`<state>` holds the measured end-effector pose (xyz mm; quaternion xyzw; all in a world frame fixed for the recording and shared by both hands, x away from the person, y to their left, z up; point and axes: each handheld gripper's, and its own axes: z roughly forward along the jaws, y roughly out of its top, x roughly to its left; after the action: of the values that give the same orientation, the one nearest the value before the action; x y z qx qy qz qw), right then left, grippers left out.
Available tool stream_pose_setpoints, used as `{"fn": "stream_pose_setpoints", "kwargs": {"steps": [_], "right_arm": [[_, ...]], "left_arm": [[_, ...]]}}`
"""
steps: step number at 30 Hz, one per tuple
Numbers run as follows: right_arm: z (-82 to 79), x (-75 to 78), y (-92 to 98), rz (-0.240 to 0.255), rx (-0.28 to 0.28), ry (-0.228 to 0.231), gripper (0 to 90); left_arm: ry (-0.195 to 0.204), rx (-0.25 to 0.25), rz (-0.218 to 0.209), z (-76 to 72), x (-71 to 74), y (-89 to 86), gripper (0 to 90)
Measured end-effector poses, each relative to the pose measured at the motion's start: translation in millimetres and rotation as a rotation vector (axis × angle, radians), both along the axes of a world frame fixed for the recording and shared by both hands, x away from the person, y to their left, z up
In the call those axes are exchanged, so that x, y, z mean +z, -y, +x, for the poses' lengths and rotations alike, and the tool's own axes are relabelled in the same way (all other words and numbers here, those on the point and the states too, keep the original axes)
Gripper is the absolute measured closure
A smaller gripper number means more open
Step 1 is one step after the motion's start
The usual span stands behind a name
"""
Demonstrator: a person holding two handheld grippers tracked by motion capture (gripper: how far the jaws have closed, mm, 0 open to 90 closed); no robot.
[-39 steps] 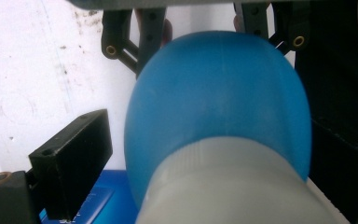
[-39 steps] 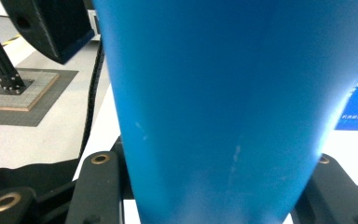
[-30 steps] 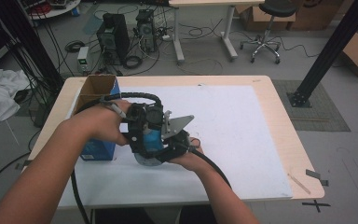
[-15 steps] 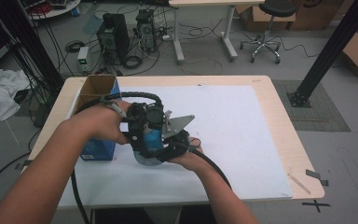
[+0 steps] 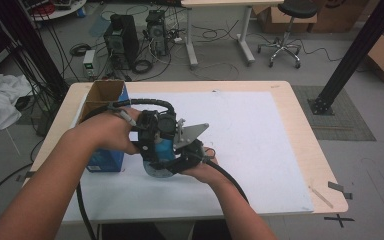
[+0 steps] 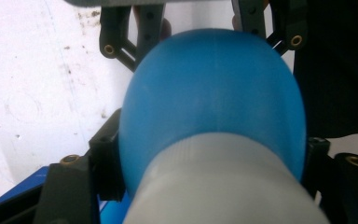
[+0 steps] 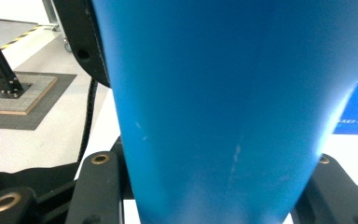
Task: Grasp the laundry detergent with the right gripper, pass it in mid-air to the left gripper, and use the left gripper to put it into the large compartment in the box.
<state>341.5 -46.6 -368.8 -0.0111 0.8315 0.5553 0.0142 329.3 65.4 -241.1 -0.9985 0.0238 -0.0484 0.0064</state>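
Observation:
A blue bottle (image 5: 162, 149) with a pale grey cap (image 6: 219, 182) is held just above the white mat, left of centre. Both grippers meet on it. My left gripper (image 5: 147, 135) comes in from the left and is shut on the bottle's rounded body (image 6: 214, 93), with a black jaw pressed on each side. My right gripper (image 5: 187, 152) comes from the right and is shut on the tapering blue body (image 7: 214, 93). In the left gripper view the right gripper's black linkage (image 6: 135, 37) sits behind the bottle. The bottle's lower end is hidden by hands and grippers.
A blue box (image 5: 105, 125) with an open cardboard top stands at the table's left side, close to my left hand. A white mat (image 5: 260, 140) covers most of the wooden table (image 5: 305, 125). Cables trail from both grippers toward the near edge.

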Motion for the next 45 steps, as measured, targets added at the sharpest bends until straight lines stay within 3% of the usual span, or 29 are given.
{"fn": "stream_pose_setpoints", "kwargs": {"steps": [3,10,18,23,27,30,34,38,45], "right_arm": [[-0.8,0.3,-0.3,-0.003,-0.002,0.005,47.1],[-2.9,1.5,-1.0,-0.005,-0.009,0.016,47.1],[-4.6,3.4,0.4,0.023,-0.008,0.024,45.3],[-3.7,6.0,4.0,0.056,-0.015,0.027,43.7],[-3.5,8.1,6.0,0.055,-0.021,0.038,39.9],[-3.2,10.0,8.4,0.047,-0.031,0.054,35.9],[-4.2,10.1,10.4,0.048,-0.029,0.038,33.7],[-2.9,8.8,13.4,0.028,-0.034,0.029,28.6],[-1.9,11.1,19.5,-0.019,-0.050,0.006,20.3]], "left_arm": [[0.007,0.003,0.000,-0.7,0.0,0.5,37.5],[0.009,-0.004,0.010,-2.9,1.6,0.8,38.7],[0.010,0.006,0.029,-4.1,7.2,5.3,39.3],[0.007,0.005,0.017,-2.3,12.8,7.8,39.4],[0.012,0.002,0.037,-0.9,12.8,10.9,39.4],[0.011,0.005,0.055,1.1,12.2,11.9,39.4],[0.005,0.006,0.065,2.8,11.7,12.4,39.3],[-0.003,0.017,0.056,4.0,11.3,12.2,39.3],[-0.003,0.001,0.075,8.7,12.4,18.1,39.2]]}}
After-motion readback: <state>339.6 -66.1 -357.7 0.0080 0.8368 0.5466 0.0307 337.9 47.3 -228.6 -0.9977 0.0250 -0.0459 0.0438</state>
